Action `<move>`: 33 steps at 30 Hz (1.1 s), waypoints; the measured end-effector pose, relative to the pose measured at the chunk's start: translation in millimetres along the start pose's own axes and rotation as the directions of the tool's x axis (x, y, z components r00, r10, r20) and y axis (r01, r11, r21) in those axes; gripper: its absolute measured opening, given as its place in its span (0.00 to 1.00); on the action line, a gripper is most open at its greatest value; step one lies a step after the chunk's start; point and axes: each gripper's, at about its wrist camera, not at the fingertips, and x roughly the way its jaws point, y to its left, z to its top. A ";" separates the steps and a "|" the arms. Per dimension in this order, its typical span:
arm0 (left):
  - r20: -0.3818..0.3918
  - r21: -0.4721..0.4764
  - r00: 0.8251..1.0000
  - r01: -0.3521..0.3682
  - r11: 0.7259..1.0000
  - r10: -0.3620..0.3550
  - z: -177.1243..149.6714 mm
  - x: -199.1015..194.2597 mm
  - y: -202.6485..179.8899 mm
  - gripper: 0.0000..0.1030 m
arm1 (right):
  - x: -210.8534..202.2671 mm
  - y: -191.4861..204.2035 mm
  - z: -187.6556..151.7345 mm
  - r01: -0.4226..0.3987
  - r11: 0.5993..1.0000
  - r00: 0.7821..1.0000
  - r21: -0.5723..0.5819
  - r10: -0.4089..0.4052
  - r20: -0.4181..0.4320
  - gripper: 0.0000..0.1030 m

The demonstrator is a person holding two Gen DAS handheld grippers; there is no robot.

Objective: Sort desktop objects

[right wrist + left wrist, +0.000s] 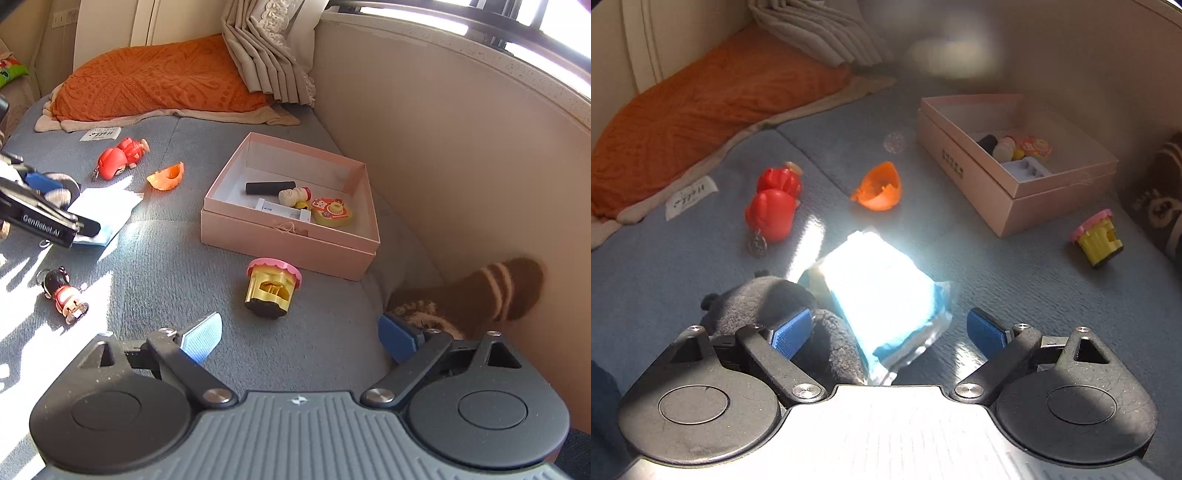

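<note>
Left gripper (890, 332) jaws wide apart, nothing gripped; blue packet (882, 291) lies loose between them, grey sock (764, 302) under the left pad. Right gripper (299, 336) also wide open and empty, brown striped sock (498, 291) by its right pad. Landmark: pink box (288, 236). Yellow cupcake toy (271, 288) just in front of box; orange shell (166, 177) and red figure (118, 158) left of it; small trinkets inside
</note>
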 end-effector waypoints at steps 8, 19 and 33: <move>0.124 -0.172 0.975 -0.162 0.972 0.184 36.1 -27.5 39.8 0.95 | 4.0 4.0 -2.2 0.007 1.000 1.000 -0.021 -0.007 -0.016 0.92; -0.133 0.011 0.987 0.092 0.996 -0.090 -64.2 -21.6 -48.9 0.97 | 1.0 10.2 -3.5 -0.002 0.999 1.000 -0.046 0.001 -0.009 0.96; -0.083 0.021 0.967 0.243 0.970 -0.241 -72.2 -10.8 -84.6 0.97 | 31.4 14.1 -12.5 0.000 1.000 0.996 -0.031 -0.003 -0.093 0.73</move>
